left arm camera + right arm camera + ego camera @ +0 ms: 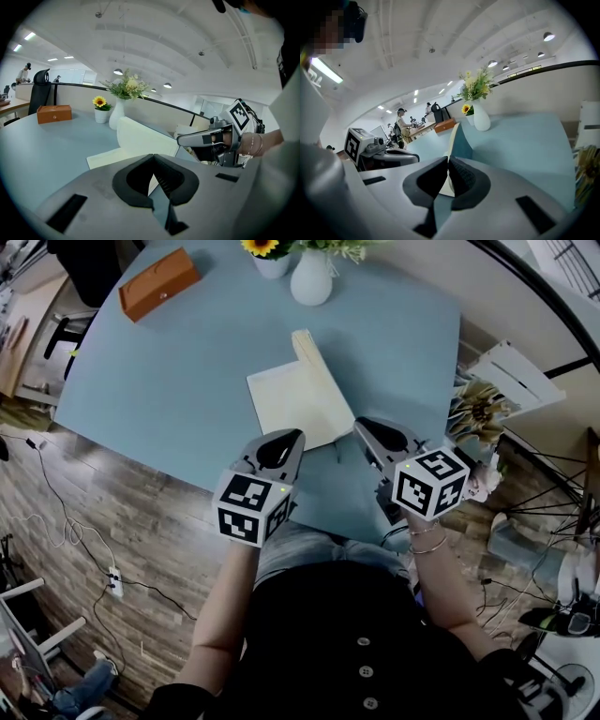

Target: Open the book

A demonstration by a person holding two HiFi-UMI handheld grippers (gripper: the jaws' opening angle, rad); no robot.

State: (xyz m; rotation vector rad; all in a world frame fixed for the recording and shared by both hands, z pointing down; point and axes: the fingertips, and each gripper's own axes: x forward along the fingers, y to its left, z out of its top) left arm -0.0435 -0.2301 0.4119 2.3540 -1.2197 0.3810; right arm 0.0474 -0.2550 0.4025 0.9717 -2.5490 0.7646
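Book cover between right gripper fingers; tilted

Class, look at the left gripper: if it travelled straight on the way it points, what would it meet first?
The book: the left gripper, jaws together, points at its flat cream page, just ahead. Depth is unclear; the tips may already touch it.

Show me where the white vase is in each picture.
Head view: white vase at top centre.
Left gripper view: left of centre, beyond the book's raised cover.
Right gripper view: right of centre, far across the table.
Shared landmark: brown box, left of the vase everywhere.
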